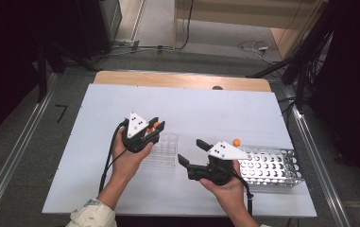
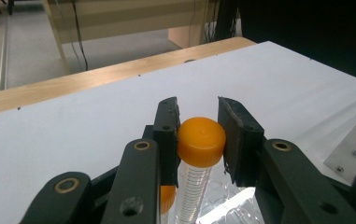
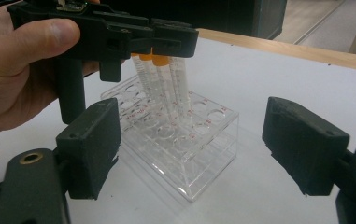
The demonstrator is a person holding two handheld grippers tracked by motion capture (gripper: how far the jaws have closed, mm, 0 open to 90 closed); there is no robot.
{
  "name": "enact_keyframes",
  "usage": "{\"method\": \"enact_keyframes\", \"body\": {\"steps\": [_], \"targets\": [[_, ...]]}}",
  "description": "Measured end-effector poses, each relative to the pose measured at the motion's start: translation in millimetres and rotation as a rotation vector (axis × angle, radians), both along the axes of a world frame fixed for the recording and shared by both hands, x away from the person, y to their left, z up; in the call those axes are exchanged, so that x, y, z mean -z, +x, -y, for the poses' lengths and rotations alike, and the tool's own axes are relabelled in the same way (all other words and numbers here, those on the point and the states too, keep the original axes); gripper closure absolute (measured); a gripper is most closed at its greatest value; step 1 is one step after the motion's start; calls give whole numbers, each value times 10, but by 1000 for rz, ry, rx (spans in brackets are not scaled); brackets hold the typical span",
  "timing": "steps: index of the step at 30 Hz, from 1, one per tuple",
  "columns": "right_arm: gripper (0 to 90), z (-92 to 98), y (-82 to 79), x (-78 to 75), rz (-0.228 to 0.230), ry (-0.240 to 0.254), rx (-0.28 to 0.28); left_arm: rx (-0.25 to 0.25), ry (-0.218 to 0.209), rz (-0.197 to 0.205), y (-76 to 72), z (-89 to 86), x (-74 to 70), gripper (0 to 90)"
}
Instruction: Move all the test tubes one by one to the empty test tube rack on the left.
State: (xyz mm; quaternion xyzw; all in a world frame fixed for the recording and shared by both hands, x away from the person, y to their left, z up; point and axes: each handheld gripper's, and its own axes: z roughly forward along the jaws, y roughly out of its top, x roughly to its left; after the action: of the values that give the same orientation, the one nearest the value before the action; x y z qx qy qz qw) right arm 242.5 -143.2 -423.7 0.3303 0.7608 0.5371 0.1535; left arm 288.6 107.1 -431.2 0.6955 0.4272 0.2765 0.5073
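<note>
My left gripper (image 1: 158, 125) is shut on the orange cap of a clear graduated tube (image 2: 201, 141). It holds the tube upright over a clear plastic rack (image 1: 166, 151), and in the right gripper view the tube's (image 3: 178, 88) lower end reaches down into a hole of the rack (image 3: 180, 149). Other orange-capped tubes (image 3: 147, 84) stand in the rack beside it. To the right my right gripper (image 1: 190, 150) stands open with nothing between its pads (image 3: 89, 140), pointed at the rack.
A perforated metal rack (image 1: 270, 165) lies at the right of the white table top (image 1: 192, 104), with one orange-capped tube (image 1: 236, 141) at its near-left corner. A wooden strip (image 1: 182, 79) borders the table's far edge. Cables trail from both grippers.
</note>
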Motion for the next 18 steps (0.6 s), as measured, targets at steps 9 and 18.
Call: {"method": "enact_keyframes", "body": {"steps": [9,18], "targets": [[182,-4,-2,13,-5,-2,-1,13,7,-19,-6,-2,27,674],[182,7,-7,5,-6,2,4,33,-33,-18,-37,1,-14,566]]}}
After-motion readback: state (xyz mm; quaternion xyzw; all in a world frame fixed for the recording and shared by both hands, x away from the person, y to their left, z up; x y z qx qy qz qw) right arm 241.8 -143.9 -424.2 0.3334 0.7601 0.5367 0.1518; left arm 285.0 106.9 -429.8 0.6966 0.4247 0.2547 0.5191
